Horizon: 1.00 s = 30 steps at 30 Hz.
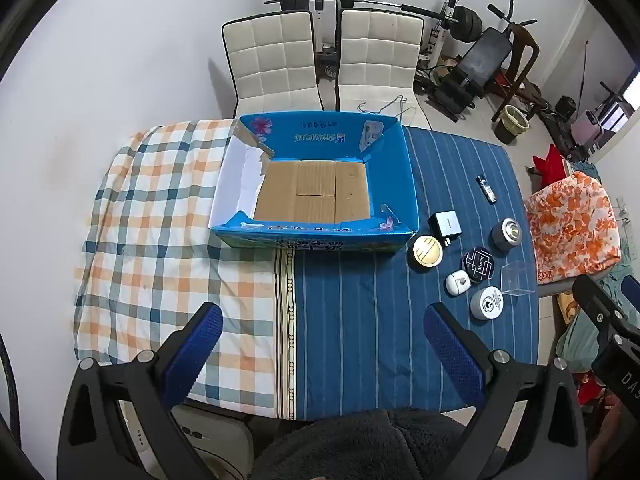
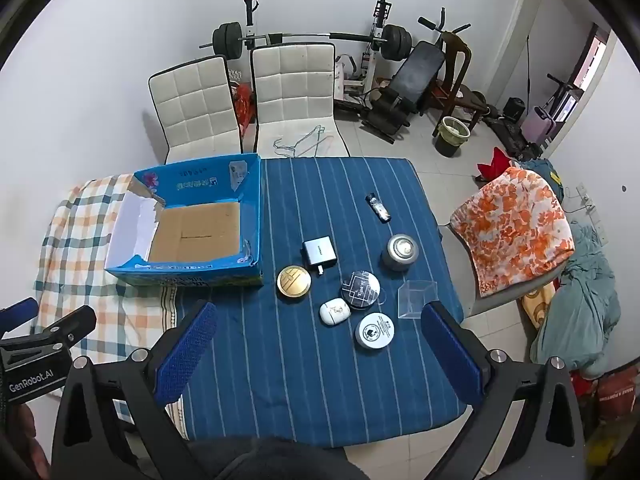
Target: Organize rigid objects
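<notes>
An open blue cardboard box (image 1: 394, 184) (image 2: 250, 216) with a bare brown floor sits on the table. To its right on the blue striped cloth lie a gold round tin (image 2: 294, 282) (image 1: 427, 251), a grey charger (image 2: 319, 251) (image 1: 445, 222), a dark patterned round tin (image 2: 360, 290) (image 1: 477, 268), a white earbud case (image 2: 334, 311) (image 1: 458, 283), a white round tin (image 2: 375, 330) (image 1: 487, 302), a silver can (image 2: 401, 252) (image 1: 506, 234), a clear plastic cube (image 2: 416, 298) (image 1: 517, 278) and a small dark stick (image 2: 377, 207) (image 1: 485, 189). My left gripper (image 1: 323, 344) and right gripper (image 2: 318, 344) hover open above the table's near edge, holding nothing.
Half the table wears a checked orange-and-teal cloth (image 1: 160, 216). Two white padded chairs (image 1: 316, 64) stand behind the table, with weight benches and a bin (image 2: 452, 134) beyond. A chair draped in orange floral fabric (image 2: 516, 228) stands at the right.
</notes>
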Motion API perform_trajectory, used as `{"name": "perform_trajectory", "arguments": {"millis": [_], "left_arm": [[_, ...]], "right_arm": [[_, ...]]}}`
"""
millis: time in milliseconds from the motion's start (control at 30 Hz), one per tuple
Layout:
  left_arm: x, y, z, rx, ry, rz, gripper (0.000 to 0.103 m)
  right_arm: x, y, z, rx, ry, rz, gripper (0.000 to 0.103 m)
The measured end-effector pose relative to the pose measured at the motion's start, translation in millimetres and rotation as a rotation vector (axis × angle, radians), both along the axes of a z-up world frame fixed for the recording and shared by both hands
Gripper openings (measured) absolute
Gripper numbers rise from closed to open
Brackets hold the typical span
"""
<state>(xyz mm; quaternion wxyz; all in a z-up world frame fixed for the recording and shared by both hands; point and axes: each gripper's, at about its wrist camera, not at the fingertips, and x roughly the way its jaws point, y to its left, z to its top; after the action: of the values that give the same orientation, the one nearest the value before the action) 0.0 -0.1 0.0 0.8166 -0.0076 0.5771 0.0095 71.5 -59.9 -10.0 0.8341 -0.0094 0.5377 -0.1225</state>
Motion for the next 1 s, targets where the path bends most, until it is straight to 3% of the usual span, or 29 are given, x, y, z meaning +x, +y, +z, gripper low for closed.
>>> {"name": "perform_trajectory", "arguments": {"millis": [1000], "left_arm": [[9, -5, 8, -0.019, -0.013, 0.001, 0.103]], "right_arm": [[3, 7, 4, -0.005, -0.022, 0.018, 0.103]]}}
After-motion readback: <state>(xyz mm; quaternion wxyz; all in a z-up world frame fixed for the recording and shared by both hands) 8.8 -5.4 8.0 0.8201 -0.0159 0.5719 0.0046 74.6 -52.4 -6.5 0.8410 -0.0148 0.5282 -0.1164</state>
